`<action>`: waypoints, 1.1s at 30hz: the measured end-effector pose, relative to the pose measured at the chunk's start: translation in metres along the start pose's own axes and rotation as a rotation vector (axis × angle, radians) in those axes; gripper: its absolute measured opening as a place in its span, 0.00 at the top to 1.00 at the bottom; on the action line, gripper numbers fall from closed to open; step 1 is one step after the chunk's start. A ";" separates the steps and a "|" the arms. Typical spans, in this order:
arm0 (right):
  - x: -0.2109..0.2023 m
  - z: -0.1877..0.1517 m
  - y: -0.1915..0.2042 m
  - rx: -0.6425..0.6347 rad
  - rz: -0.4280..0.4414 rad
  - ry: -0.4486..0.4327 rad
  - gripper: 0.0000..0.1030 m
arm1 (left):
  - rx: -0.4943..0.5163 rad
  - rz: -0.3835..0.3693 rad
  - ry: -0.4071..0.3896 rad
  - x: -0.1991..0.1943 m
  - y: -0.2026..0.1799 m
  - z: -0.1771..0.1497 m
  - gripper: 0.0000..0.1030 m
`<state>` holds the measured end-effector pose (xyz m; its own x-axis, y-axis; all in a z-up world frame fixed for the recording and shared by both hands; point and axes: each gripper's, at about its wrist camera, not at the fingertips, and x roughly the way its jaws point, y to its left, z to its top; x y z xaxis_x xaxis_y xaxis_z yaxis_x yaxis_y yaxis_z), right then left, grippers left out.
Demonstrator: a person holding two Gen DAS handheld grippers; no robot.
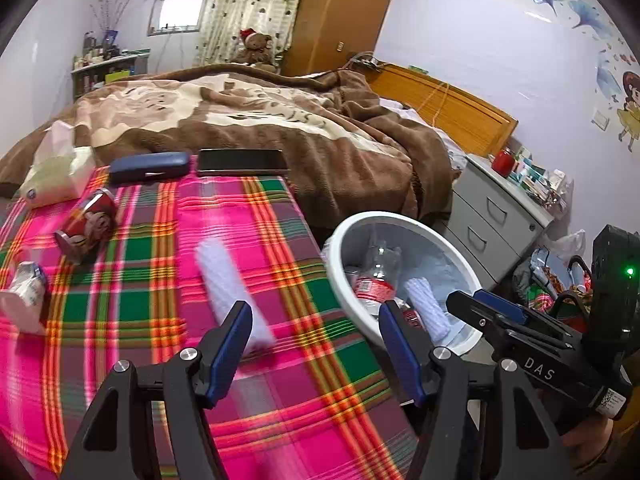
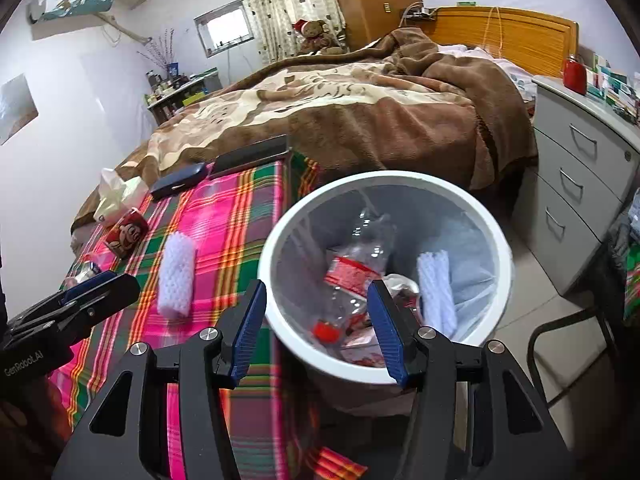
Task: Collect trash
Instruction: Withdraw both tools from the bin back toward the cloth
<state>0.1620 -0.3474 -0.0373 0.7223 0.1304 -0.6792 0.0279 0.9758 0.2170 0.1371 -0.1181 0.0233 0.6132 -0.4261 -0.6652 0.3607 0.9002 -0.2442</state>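
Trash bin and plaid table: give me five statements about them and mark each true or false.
1. A clear plastic bottle lies inside the white trash bin. True.
2. A white foam net sleeve lies on the plaid cloth. True.
3. The left gripper holds the red can. False: its jaws are open and empty; the can lies on the cloth.
4. The bin is empty. False: it holds a bottle, a foam sleeve and wrappers.
5. The right gripper is open with nothing between its fingers. True.
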 end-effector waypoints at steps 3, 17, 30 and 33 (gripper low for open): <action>0.001 -0.003 0.011 -0.015 0.014 0.001 0.48 | -0.009 0.021 -0.013 -0.010 0.011 -0.006 0.36; 0.020 -0.016 0.068 -0.097 0.094 0.032 0.48 | -0.112 0.125 -0.053 -0.051 0.092 -0.030 0.36; 0.047 -0.009 0.111 -0.203 0.085 0.066 0.48 | -0.200 0.239 -0.083 -0.071 0.164 -0.041 0.34; 0.058 -0.006 0.117 -0.215 0.083 0.077 0.48 | -0.226 0.259 -0.085 -0.073 0.182 -0.043 0.31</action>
<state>0.2025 -0.2242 -0.0553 0.6612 0.2168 -0.7182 -0.1831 0.9750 0.1257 0.1276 0.0808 -0.0024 0.7234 -0.1786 -0.6669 0.0271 0.9725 -0.2312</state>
